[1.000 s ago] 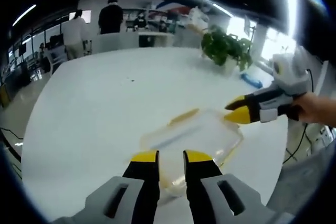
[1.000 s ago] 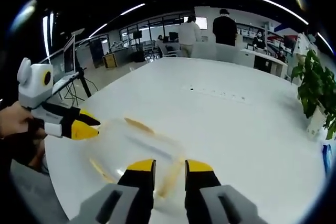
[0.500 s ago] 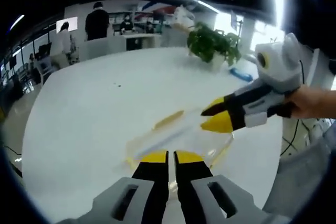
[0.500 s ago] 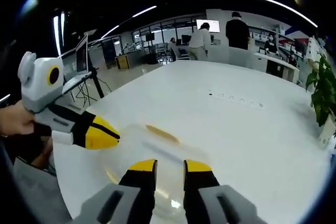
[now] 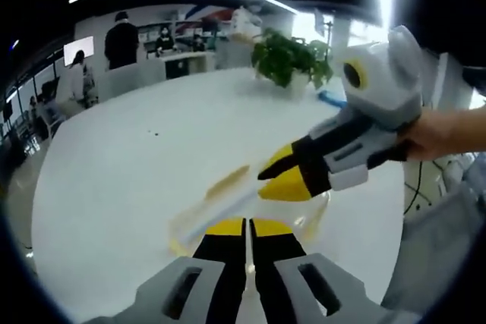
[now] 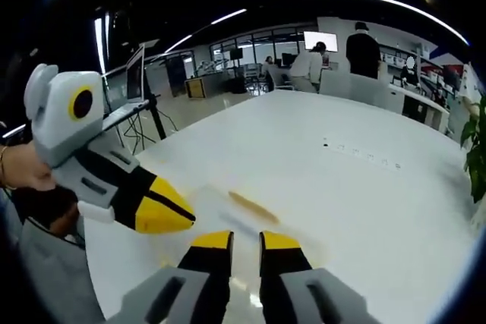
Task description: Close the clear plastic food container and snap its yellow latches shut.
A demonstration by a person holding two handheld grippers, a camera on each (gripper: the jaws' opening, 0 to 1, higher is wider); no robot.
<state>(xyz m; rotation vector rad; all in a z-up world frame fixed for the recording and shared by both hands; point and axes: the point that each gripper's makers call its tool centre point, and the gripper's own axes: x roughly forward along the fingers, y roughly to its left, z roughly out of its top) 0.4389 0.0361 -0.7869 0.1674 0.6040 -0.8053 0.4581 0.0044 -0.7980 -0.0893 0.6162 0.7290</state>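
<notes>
— Where was the container?
— On the white table, under both grippers. My left gripper was closed, right gripper nearly so, neither gripping. It looked light, slippery; I'd press its yellow latches

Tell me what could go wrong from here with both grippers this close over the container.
The left gripper and right gripper converge over the clear container, so their tips may collide. The container is see-through and blurred against the white table, so a yellow latch could be missed. A push may slide it on the table.
</notes>
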